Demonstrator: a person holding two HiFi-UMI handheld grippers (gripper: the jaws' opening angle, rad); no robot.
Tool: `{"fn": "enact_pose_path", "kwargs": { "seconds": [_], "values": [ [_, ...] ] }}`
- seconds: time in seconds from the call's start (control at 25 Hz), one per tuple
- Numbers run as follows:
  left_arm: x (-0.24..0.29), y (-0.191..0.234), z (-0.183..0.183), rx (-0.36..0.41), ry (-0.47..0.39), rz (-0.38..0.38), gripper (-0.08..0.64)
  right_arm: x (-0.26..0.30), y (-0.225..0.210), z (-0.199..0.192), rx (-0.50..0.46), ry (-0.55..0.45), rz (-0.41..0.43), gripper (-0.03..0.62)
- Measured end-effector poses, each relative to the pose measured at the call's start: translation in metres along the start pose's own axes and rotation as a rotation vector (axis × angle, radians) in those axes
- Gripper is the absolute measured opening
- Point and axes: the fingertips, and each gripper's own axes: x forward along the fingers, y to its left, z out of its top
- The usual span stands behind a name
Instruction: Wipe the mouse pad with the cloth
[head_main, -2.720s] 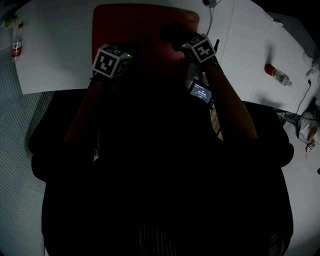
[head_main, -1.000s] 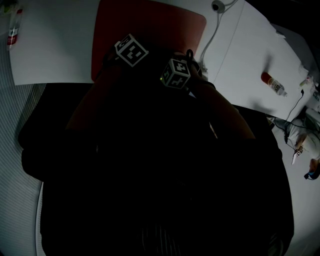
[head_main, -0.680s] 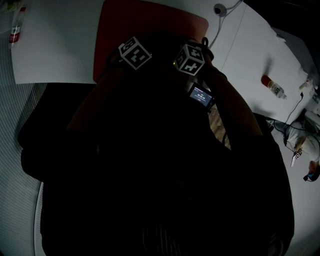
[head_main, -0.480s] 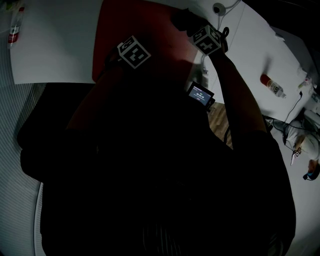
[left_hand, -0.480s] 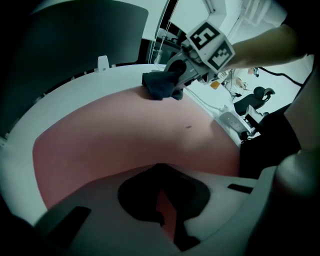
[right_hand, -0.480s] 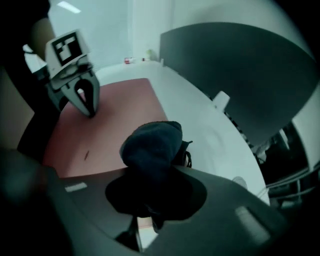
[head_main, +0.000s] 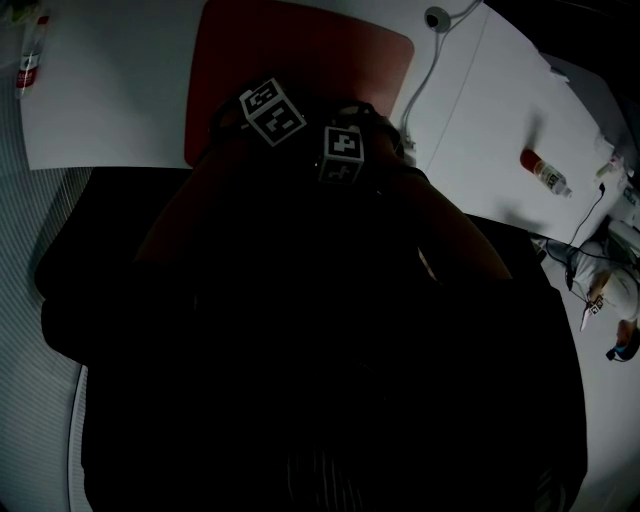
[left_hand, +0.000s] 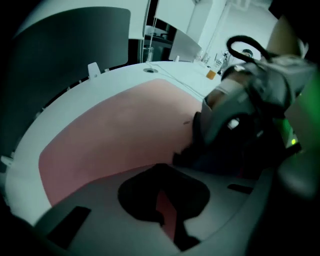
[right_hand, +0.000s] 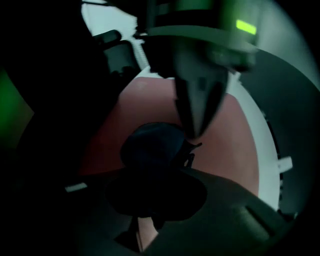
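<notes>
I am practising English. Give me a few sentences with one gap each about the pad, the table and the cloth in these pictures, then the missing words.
1. The pad is ___ in colour.
2. It lies on a ___ table.
3. The claw that holds the dark cloth is the ___ one.

Missing words: red; white; right.

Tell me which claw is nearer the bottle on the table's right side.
Right. The right claw is over the mouse pad's near edge, on the bottle's side; the left claw sits beside it, farther left.
</notes>
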Motion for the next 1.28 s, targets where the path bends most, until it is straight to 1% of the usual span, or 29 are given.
{"fn": "enact_pose_path", "kwargs": {
  "seconds": [0.04,0.08,0.16,0.2,0.24,0.36,0.4,0.44,0.48,0.52,0.6,0.64,0.72,0.76,0.84,0.92,1.0,1.16,1.2,1.28],
  "values": [
    [0.0,0.0,0.0,-0.009,-0.004,-0.006,0.005,0.0,0.01,0.004,-0.008,-0.002,0.039,0.063],
    [0.0,0.0,0.001,-0.012,-0.006,-0.01,0.005,0.0,0.012,0.007,0.031,-0.02,0.086,0.063],
    [-0.001,0.002,0.0,-0.017,-0.005,-0.013,0.005,-0.001,0.001,0.006,0.196,-0.1,0.172,0.064],
    [-0.001,0.002,0.0,-0.025,-0.008,-0.015,0.005,-0.002,-0.013,0.001,0.267,-0.126,0.18,0.063],
    [-0.001,0.001,0.0,-0.032,-0.012,-0.015,0.005,-0.005,-0.032,-0.011,0.31,-0.127,0.148,0.063],
    [-0.001,0.001,0.0,-0.036,-0.03,-0.005,0.005,-0.017,-0.109,-0.07,0.396,-0.063,-0.042,0.064],
    [-0.001,0.002,0.0,-0.036,-0.032,-0.002,0.005,-0.022,-0.133,-0.088,0.433,-0.048,-0.089,0.064],
    [-0.001,0.002,0.0,-0.038,-0.033,-0.002,0.005,-0.028,-0.153,-0.101,0.448,-0.029,-0.127,0.064],
    [-0.001,0.002,-0.001,-0.042,-0.035,-0.004,0.005,-0.033,-0.167,-0.112,0.426,-0.001,-0.162,0.066],
    [-0.001,0.002,0.0,-0.047,-0.037,-0.008,0.005,-0.036,-0.177,-0.119,0.375,0.032,-0.191,0.066],
    [-0.001,0.002,0.0,-0.054,-0.039,-0.014,0.005,-0.037,-0.182,-0.125,0.29,0.085,-0.219,0.066],
    [-0.001,0.003,0.0,-0.053,-0.04,-0.014,0.005,-0.036,-0.182,-0.125,0.282,0.099,-0.226,0.064],
    [-0.001,0.003,0.0,-0.047,-0.041,-0.009,0.005,-0.035,-0.177,-0.12,0.305,0.11,-0.231,0.06],
    [-0.001,0.003,0.0,-0.045,-0.041,-0.009,0.005,-0.034,-0.169,-0.113,0.308,0.107,-0.22,0.06],
    [-0.002,0.002,0.0,-0.042,-0.038,-0.014,0.005,-0.029,-0.14,-0.093,0.264,0.088,-0.18,0.06],
    [-0.001,0.003,0.0,-0.038,-0.035,-0.019,0.005,-0.019,-0.103,-0.067,0.201,0.062,-0.141,0.06],
    [-0.001,0.003,-0.001,-0.033,-0.032,-0.022,0.005,-0.01,-0.062,-0.043,0.164,0.034,-0.102,0.06],
    [-0.002,0.003,-0.001,-0.025,-0.026,-0.018,0.005,0.001,0.012,-0.001,0.092,-0.005,0.029,0.061],
    [-0.002,0.003,-0.001,-0.023,-0.024,-0.014,0.005,0.002,0.023,0.005,0.089,-0.015,0.061,0.061],
    [-0.002,0.003,-0.001,-0.021,-0.018,-0.007,0.005,0.002,0.032,0.01,0.137,-0.044,0.133,0.063]
  ]
}}
